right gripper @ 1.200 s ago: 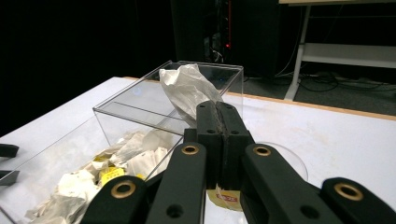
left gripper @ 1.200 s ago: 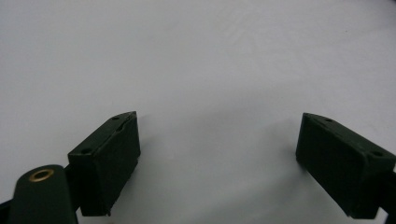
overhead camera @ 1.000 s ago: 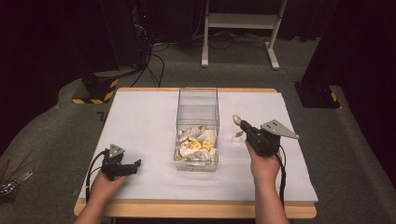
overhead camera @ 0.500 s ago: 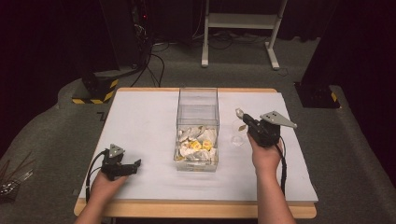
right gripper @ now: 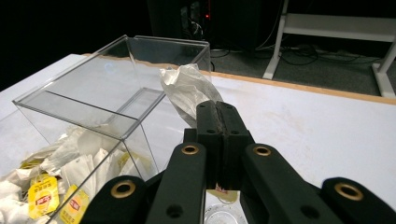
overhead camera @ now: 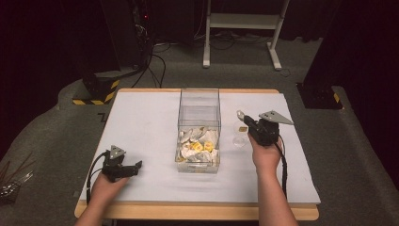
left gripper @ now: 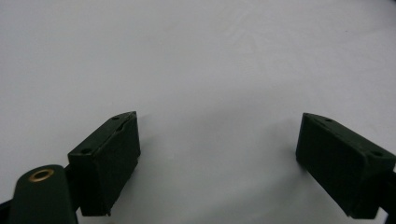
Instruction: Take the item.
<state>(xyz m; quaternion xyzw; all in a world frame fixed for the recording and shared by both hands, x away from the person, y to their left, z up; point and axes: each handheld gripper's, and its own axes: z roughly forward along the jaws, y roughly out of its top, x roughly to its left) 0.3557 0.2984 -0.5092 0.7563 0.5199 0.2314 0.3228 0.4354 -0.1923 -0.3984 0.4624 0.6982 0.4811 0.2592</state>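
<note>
1. Centrally on the white worktop stands a clear plastic box, tall and open at the top, and everything else is placed from it.
2. Its floor holds a heap of tea bags, white paper pouches with yellow tags, piled toward the end nearest the person.
3. To the right of the box, the right claw is held up off the worktop, with its grey three-cornered plate on top and its tip pointing toward the box.
4. In the right gripper view the two black jaws are pressed together, and a single tea bag is pinched between them; its crumpled white paper sticks up past the jaw tips, just beside the upper rim of the box.
5. Below that claw, just right of the box, a small clear round dish sits on the worktop; a yellow-tagged bit lies near it, too small to make out.
6. Well to the left of the box, near the front edge of the worktop, the left claw rests low in the person's hand.
7. Its jaws stand wide apart in the left gripper view, with bare white worktop between them and nothing in their grip.
</note>
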